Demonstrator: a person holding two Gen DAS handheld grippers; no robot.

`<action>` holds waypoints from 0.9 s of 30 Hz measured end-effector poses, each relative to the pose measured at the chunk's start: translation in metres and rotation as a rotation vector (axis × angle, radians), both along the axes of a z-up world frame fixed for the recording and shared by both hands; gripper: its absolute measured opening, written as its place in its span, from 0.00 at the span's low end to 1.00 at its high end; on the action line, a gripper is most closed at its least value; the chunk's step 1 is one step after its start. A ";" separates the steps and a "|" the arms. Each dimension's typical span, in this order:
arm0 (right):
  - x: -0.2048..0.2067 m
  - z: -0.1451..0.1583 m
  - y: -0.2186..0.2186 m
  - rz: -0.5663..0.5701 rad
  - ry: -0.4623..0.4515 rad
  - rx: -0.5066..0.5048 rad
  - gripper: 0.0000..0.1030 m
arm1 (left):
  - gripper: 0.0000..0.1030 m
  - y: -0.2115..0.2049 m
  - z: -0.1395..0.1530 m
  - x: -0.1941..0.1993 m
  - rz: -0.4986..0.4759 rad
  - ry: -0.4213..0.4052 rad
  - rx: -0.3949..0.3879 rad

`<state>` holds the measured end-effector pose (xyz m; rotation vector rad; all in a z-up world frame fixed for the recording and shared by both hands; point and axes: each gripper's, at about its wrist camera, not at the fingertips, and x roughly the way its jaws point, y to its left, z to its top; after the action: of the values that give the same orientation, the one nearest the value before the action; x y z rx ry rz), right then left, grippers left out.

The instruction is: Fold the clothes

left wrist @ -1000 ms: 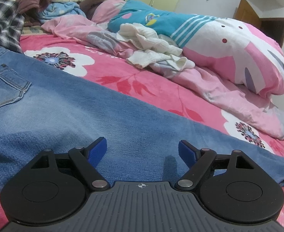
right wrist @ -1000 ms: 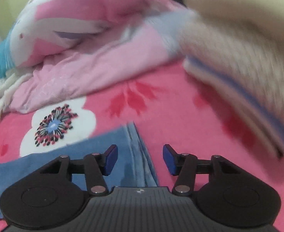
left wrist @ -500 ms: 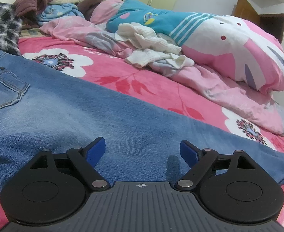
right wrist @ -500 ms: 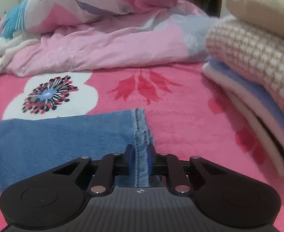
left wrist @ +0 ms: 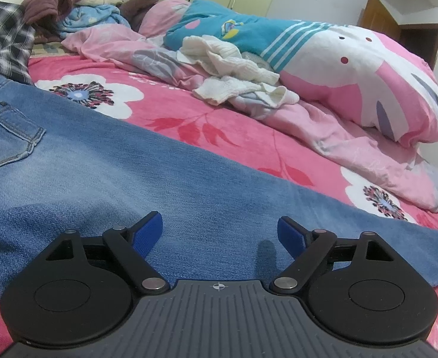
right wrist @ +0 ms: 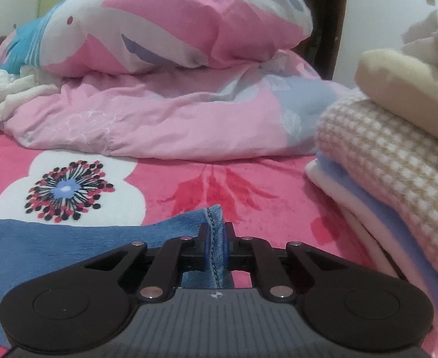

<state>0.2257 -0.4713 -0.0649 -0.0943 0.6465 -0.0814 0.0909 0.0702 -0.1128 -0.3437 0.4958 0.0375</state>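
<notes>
Blue jeans (left wrist: 129,179) lie flat across the pink floral bedspread (left wrist: 189,110), with a back pocket at the left in the left wrist view. My left gripper (left wrist: 219,232) hovers low over the leg, open, with nothing between its blue pads. In the right wrist view the leg's hem (right wrist: 214,217) stands up between the fingers of my right gripper (right wrist: 216,244). Its jaws are closing, and the pads press on the stitched denim edge. The rest of that leg (right wrist: 69,244) stretches off to the left.
A stack of folded clothes (right wrist: 397,155) sits close on the right. A bunched pink quilt (right wrist: 174,119) lies behind the hem. A white garment (left wrist: 233,68), a plaid shirt (left wrist: 4,38) and a heap of clothes (left wrist: 78,15) lie farther back on the bed.
My right gripper went from open beside the hem to closed on it and rolled level, and the hem now stands pinched upright. The left gripper has not moved.
</notes>
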 end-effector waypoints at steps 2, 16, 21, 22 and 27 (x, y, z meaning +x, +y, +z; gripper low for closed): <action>0.006 -0.010 -0.001 -0.004 0.023 0.000 0.08 | 0.83 0.000 0.000 0.000 0.000 0.001 0.002; -0.015 0.009 -0.015 -0.053 -0.033 0.302 0.33 | 0.83 -0.002 0.000 0.001 0.001 0.005 0.014; -0.012 -0.011 0.051 0.238 0.087 0.383 0.32 | 0.83 -0.001 0.000 0.000 -0.001 0.001 0.005; -0.013 -0.017 0.056 0.249 0.106 0.371 0.31 | 0.83 -0.001 0.000 0.000 -0.001 0.001 0.004; -0.035 -0.029 -0.030 -0.017 0.060 0.333 0.14 | 0.83 0.000 0.000 0.000 -0.002 0.001 0.001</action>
<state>0.1905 -0.5017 -0.0941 0.2305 0.7133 0.0135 0.0911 0.0704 -0.1124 -0.3418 0.4970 0.0361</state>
